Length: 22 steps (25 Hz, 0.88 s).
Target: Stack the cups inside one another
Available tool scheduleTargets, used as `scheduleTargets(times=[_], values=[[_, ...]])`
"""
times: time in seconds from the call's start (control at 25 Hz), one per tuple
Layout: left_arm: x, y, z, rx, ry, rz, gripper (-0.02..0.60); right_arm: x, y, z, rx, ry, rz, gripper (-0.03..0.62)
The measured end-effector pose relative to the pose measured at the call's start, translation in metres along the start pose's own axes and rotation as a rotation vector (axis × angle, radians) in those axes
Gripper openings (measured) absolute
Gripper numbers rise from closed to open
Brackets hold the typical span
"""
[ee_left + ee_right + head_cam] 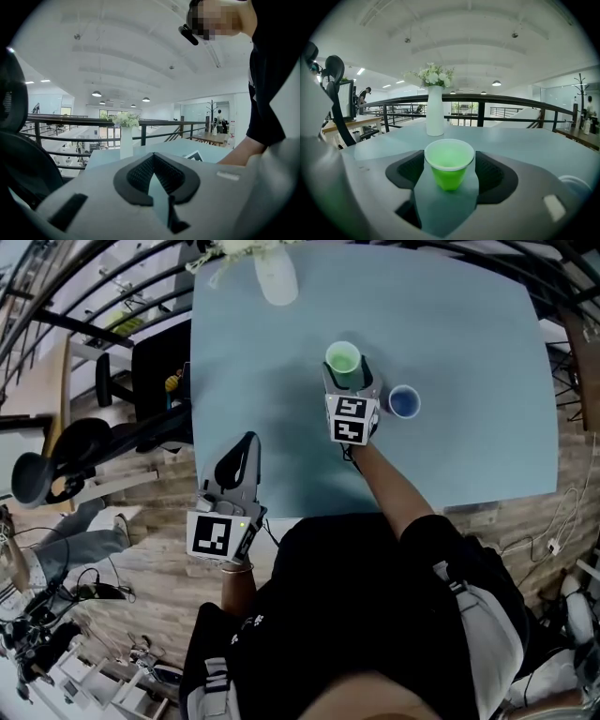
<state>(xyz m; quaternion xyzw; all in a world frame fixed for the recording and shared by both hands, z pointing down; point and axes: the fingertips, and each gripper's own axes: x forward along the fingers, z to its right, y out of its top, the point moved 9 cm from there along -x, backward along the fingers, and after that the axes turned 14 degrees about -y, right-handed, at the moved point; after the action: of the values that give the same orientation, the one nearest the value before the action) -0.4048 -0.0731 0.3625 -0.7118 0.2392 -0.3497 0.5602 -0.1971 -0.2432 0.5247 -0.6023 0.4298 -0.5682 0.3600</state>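
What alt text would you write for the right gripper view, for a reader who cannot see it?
A green cup stands upright on a pale blue table between the wide-apart jaws of the right claw. Behind it is a white vase of flowers.

On surface (469,315), far edge: vase (277,277).
Right of centre: first cup (343,360), upright, between jaws of right tongs (349,379), one jaw either side.
Just right of those tongs, nearer person: second cup (404,401), upright, apart from first.
Over near-left edge: left tongs (239,460), well apart from both cups.
Left of surface, on floor: chair (56,451).
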Motion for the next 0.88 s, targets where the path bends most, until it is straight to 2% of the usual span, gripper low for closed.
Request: scheduleTargets(times=[0.48, 0.88], values=[[0.0, -0.003, -0.001, -0.008, 0.005, -0.005, -0.008, -0.002, -0.001, -0.006, -0.001, 0.054, 0.0, 0.337], [0.014, -0.003, 0.01, -0.001, -0.033, 0.012, -0.008, -0.044, 0.008, -0.01, 0.024, 0.206, 0.007, 0.337]])
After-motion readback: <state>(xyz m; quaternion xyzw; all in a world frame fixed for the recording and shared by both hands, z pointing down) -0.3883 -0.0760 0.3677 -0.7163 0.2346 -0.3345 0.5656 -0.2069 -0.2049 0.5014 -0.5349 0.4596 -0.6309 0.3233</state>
